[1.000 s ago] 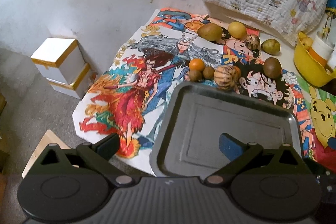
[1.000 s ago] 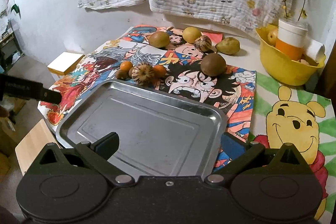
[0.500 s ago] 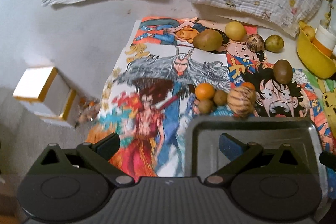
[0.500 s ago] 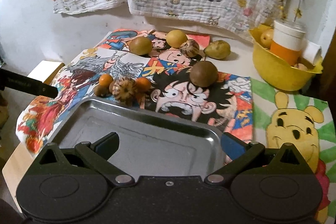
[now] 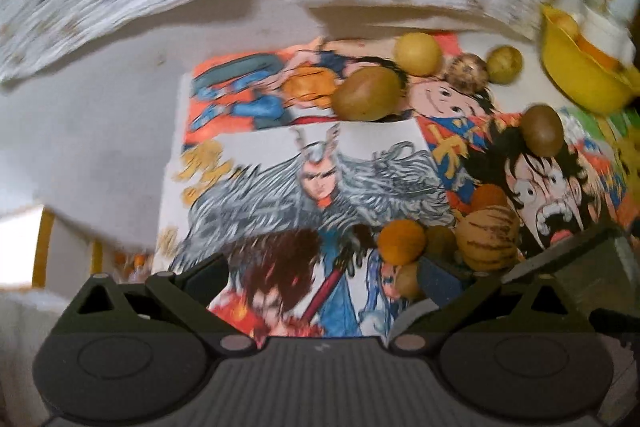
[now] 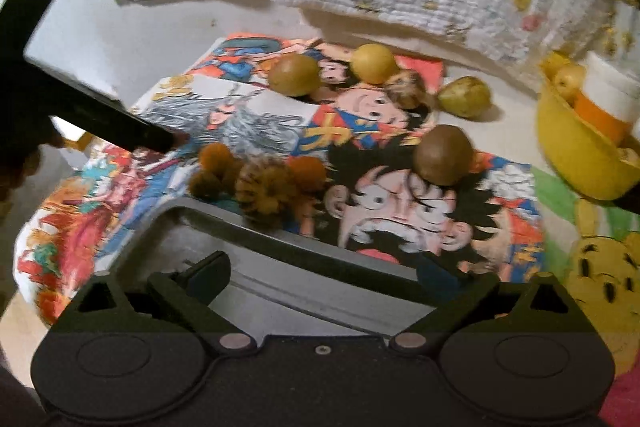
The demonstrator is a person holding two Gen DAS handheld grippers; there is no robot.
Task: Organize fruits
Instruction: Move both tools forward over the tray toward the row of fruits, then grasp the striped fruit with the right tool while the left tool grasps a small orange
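Several fruits lie on a cartoon-print cloth [image 5: 320, 179]. The near cluster holds an orange mandarin [image 5: 401, 241], a striped round fruit [image 5: 488, 237] and small brown ones. My left gripper [image 5: 320, 277] is open over the cloth with nothing between its fingers, its right finger beside that cluster. My right gripper [image 6: 322, 274] hangs over the far rim of the steel tray [image 6: 280, 259]; its jaws are closing with no fruit between them. Beyond the rim lie the striped fruit [image 6: 264, 187], two mandarins [image 6: 216, 155] and a brown round fruit [image 6: 442, 155].
Further back lie a green-brown fruit [image 6: 294, 75], a yellow one [image 6: 374, 63], a spotted ball [image 6: 406, 89] and a pear [image 6: 464, 97]. A yellow bowl [image 6: 580, 155] holding a cup [image 6: 608, 99] stands at the right. The left gripper's dark finger [image 6: 120, 127] crosses the left side.
Both grippers have moved forward towards the fruit cluster. The left one has rolled and swung left off the tray, which now shows only as a corner at its right.
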